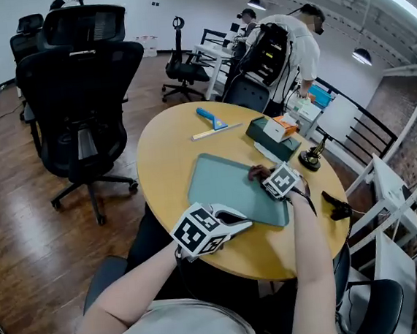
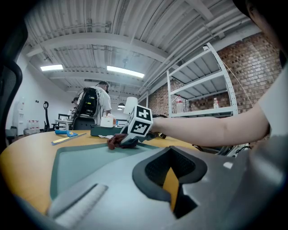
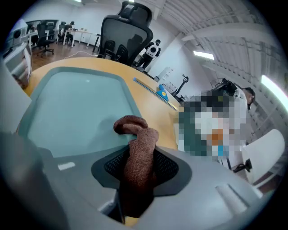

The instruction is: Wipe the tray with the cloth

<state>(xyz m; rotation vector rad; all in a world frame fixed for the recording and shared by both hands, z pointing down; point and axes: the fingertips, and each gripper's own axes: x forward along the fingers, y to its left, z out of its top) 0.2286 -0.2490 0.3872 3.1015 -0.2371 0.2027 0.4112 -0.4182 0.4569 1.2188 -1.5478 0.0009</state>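
Right gripper view shows the one brown cloth pinched between the jaws of the right gripper; its free end is bunched just ahead on the single teal tray, and its lower part is lost in the notch. I find the left gripper at the tray's near edge, jaws drawn together with nothing seen between them; its own body hides whether it touches the rim. I count two grippers, one tray and one cloth on the round counter, whose far items are too small to name.
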